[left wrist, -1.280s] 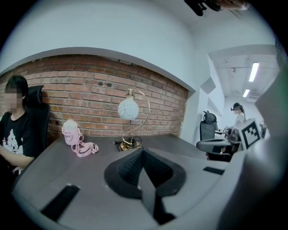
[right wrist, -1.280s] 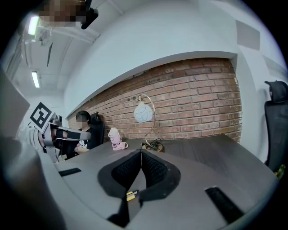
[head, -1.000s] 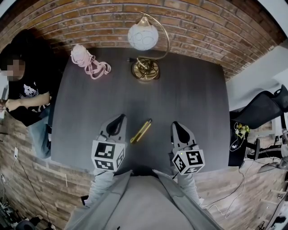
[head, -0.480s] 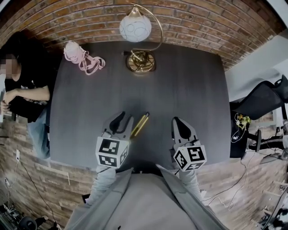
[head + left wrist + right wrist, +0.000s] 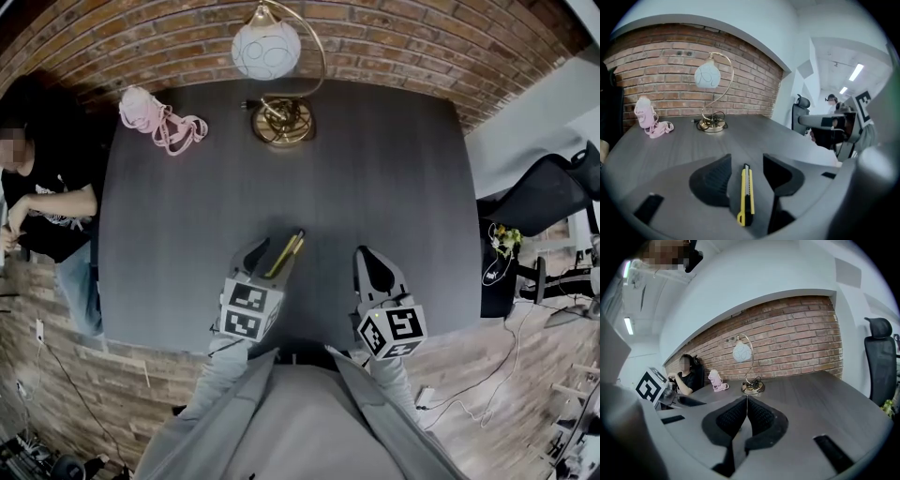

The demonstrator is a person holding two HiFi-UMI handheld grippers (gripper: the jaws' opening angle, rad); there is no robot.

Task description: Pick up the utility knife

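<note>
The yellow and black utility knife lies flat on the dark grey table, near its front edge. My left gripper is down over it with its jaws opening. In the left gripper view the knife lies lengthwise in the gap between the two pads, with space on both sides; neither pad presses on it. My right gripper hovers to the right of the knife, apart from it. In the right gripper view its jaws are together with nothing between them.
A brass lamp with a white globe stands at the table's far edge, with a pink object and cord to its left. A seated person is at the table's left side. A black office chair stands off to the right.
My left gripper has come down and to the right onto the knife, and its jaws have gone from shut to wide apart around it. The right gripper has stayed put.
</note>
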